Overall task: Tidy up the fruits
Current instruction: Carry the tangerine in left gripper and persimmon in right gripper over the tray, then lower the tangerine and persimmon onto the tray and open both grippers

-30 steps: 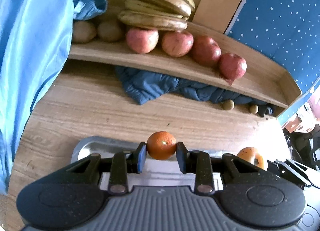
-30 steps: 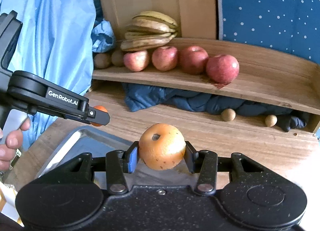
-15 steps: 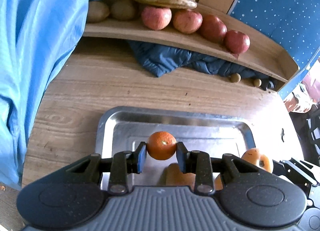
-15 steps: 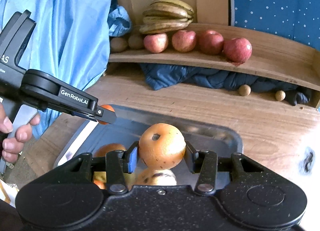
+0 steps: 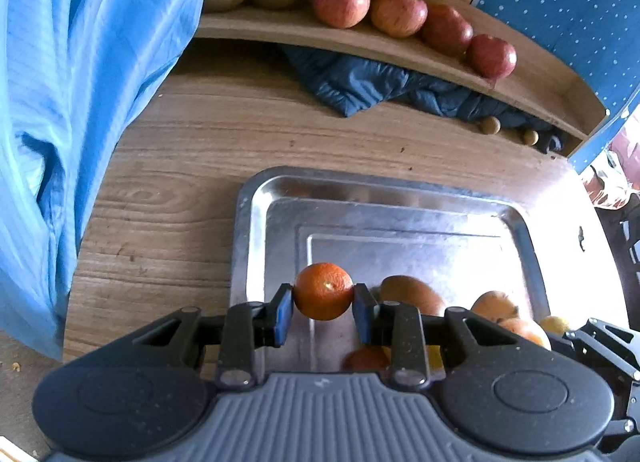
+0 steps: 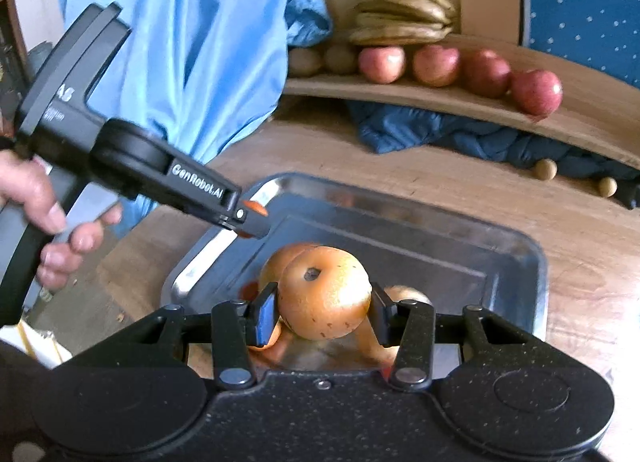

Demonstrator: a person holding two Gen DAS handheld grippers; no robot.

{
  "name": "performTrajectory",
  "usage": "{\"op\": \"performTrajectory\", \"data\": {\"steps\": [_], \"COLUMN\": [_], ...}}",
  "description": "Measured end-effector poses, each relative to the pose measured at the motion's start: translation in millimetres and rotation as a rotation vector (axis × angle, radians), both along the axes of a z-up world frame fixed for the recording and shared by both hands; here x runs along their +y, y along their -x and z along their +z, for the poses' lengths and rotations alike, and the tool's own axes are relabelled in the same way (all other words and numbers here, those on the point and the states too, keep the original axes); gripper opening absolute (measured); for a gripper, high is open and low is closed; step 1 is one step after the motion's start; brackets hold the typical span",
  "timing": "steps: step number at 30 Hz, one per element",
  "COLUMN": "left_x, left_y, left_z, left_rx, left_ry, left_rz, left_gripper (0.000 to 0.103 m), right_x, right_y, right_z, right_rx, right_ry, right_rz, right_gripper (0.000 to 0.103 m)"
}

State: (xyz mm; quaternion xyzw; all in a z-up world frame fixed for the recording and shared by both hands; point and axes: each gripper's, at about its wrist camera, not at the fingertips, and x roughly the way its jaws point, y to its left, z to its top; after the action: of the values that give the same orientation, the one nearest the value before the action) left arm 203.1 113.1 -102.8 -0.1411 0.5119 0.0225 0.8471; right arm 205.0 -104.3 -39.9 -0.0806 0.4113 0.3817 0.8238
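Observation:
My left gripper [image 5: 323, 304] is shut on a small orange [image 5: 323, 290] and holds it above the near left part of a metal tray [image 5: 400, 189]. My right gripper [image 6: 322, 312] is shut on a yellow-orange pear-like fruit [image 6: 324, 292] above the same tray [image 6: 400, 197]. Several more fruits [image 5: 410, 294] lie in the tray's near part. The left gripper also shows in the right wrist view [image 6: 250, 221], over the tray's left rim.
A wooden shelf [image 6: 580, 109] at the back holds several red apples [image 6: 536, 91], bananas [image 6: 404, 17] and brown fruits [image 6: 306, 59]. A dark blue cloth [image 5: 380, 81] lies under it. A light blue curtain [image 5: 80, 61] hangs at the left.
Both grippers have pulled back and risen with their fruits, so the tray and the fruits lying in it now show below them. The grips are unchanged.

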Motion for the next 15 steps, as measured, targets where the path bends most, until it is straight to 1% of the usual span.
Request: {"op": "performTrajectory", "data": {"steps": [4,7,15], "left_x": [0,-2,-7], "left_y": [-1,-1,-2], "left_z": [-4,-6,-9], "left_rx": [0.024,0.034,0.055], "left_ry": [-0.014,-0.015,-0.021], "left_rz": [-0.012,-0.027,-0.058], "left_gripper": [0.035,0.035,0.035], "right_x": [0,2,-1], "right_y": [5,7,10], "right_z": [-7,-13,-25], "right_rx": [0.034,0.06,0.101], "right_ry": [-0.005,0.011,0.044], "right_rz": [0.015,0.017,-0.006], "right_gripper": [0.048,0.048,0.048]}}
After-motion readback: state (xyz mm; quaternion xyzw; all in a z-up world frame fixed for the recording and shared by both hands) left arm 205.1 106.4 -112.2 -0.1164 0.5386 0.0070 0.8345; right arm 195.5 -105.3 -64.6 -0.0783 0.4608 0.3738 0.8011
